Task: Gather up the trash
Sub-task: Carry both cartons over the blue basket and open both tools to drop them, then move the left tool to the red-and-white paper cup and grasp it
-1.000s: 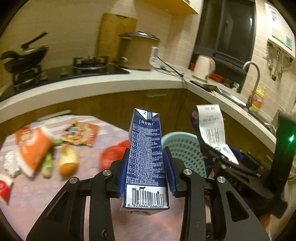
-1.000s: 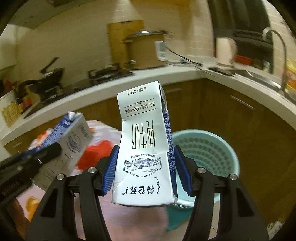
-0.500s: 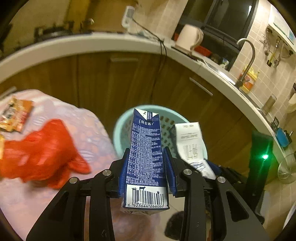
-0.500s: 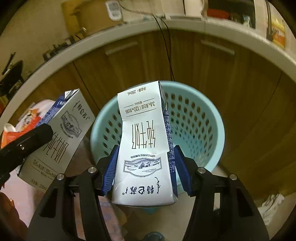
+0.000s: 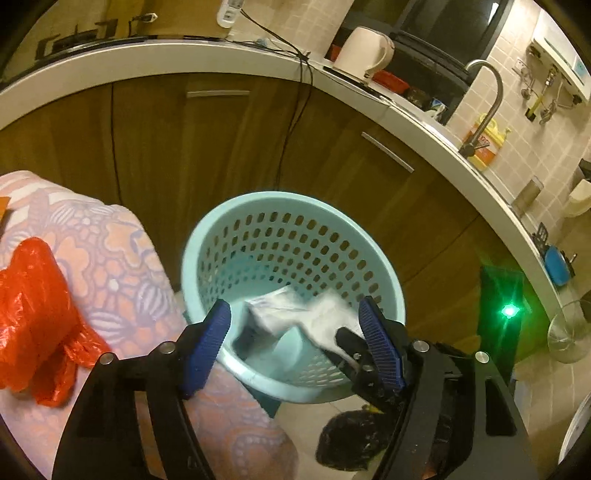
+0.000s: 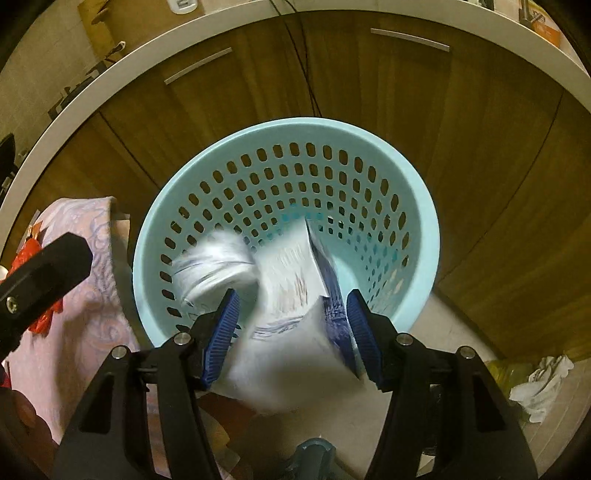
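A white curved counter [image 5: 424, 125] is seen above brown wooden cabinets [image 5: 229, 147]; beige wall tiles [image 5: 517, 92] and a pale tiled floor [image 6: 461, 321] are noted under dim warm light.

Place: I'm working in a home kitchen.
Evidence: I see a curved white countertop [image 5: 424, 125] over wooden cabinets [image 5: 221, 147], a kettle [image 5: 364, 53], a sink tap [image 5: 487, 96], tiled walls [image 5: 517, 122], and a stove burner [image 5: 77, 35].
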Motion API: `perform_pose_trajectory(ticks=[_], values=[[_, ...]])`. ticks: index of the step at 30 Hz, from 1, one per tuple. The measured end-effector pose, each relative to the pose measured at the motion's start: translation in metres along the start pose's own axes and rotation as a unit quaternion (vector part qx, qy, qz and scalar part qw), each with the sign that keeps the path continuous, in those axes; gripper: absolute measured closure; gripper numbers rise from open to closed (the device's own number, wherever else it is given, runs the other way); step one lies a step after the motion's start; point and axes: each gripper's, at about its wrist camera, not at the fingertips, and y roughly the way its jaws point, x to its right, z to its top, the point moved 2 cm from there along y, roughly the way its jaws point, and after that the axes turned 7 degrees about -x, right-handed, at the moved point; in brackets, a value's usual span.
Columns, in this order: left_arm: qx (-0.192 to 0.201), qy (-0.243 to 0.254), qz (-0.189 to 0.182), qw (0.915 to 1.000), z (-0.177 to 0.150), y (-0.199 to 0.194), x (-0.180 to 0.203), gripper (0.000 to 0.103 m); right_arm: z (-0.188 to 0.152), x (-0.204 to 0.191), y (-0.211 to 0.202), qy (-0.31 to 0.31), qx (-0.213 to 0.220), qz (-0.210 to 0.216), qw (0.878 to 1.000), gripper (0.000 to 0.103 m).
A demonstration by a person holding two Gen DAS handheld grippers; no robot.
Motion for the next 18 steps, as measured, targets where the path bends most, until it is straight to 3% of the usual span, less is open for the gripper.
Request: perform_pose_trajectory(ticks=[9, 18], values=[[0.021, 0.000, 0.010, 0.9997, -0.008, -0.027, 0.001, 0.035, 0.000, 0.002, -0.016, 0.007, 0.016, 0.015, 1.000, 0.046], [0.085, -0.020, 0.023, 0.9959, -0.028, -0.099, -0.006, 0.036, -0.010, -0.035, -0.068, -0.034, 0.075, 0.042, 0.996, 0.046]])
